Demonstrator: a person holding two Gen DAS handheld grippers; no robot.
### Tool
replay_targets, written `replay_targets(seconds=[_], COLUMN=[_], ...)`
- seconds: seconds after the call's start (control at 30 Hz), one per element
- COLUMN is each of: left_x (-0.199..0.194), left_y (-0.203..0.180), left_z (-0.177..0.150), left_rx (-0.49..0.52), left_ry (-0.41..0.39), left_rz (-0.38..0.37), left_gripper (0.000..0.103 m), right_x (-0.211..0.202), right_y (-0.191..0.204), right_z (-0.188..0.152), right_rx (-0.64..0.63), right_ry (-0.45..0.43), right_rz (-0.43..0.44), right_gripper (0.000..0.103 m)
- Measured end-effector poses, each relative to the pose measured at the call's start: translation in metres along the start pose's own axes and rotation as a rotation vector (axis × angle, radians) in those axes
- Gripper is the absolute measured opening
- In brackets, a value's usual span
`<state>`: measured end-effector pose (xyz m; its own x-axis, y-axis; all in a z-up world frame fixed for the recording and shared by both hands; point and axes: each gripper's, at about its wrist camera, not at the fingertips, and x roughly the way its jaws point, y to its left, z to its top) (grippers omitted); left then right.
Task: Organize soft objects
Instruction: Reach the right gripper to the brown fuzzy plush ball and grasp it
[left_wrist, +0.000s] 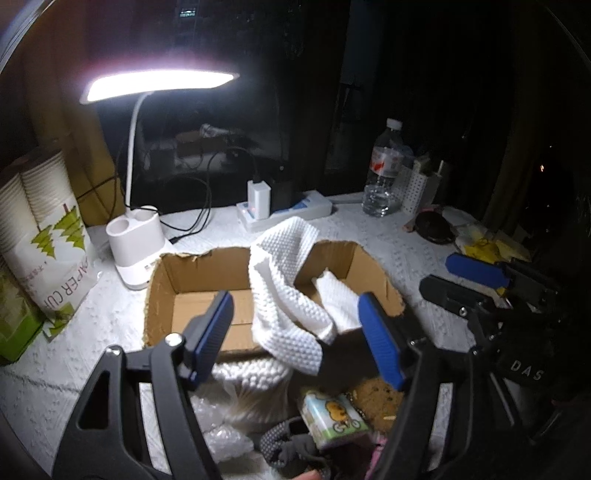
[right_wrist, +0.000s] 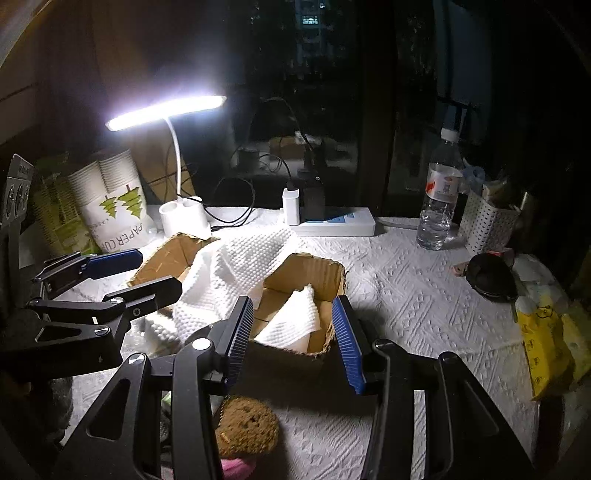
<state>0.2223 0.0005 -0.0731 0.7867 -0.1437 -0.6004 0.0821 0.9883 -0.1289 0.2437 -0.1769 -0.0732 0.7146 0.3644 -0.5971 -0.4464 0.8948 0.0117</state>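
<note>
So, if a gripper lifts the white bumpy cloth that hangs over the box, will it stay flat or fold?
The white cloth already droops over the cardboard box wall, so it will probably sag and fold. It looks thin, likely light. Its bumpy surface should grip well.

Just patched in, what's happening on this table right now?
Both grippers are open and holding nothing. The left gripper and right gripper hover at the near side of the cardboard box. A white textured cloth is draped over the box's rim, partly inside. A brown plush and tissue pack wait nearby.
</note>
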Motion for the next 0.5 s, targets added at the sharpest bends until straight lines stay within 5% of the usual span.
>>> replay_targets(seconds=[0.5], left_x=[-0.033], left_y=[0.01], left_z=[-0.028], left_rx=[-0.026], left_ry=[-0.027], left_rz=[-0.007], left_gripper=[0.081], right_x=[-0.025], right_y=[0.017], right_z=[-0.022], right_rx=[0.0], right_ry=[-0.006], right_rz=[-0.019], right_gripper=[0.057])
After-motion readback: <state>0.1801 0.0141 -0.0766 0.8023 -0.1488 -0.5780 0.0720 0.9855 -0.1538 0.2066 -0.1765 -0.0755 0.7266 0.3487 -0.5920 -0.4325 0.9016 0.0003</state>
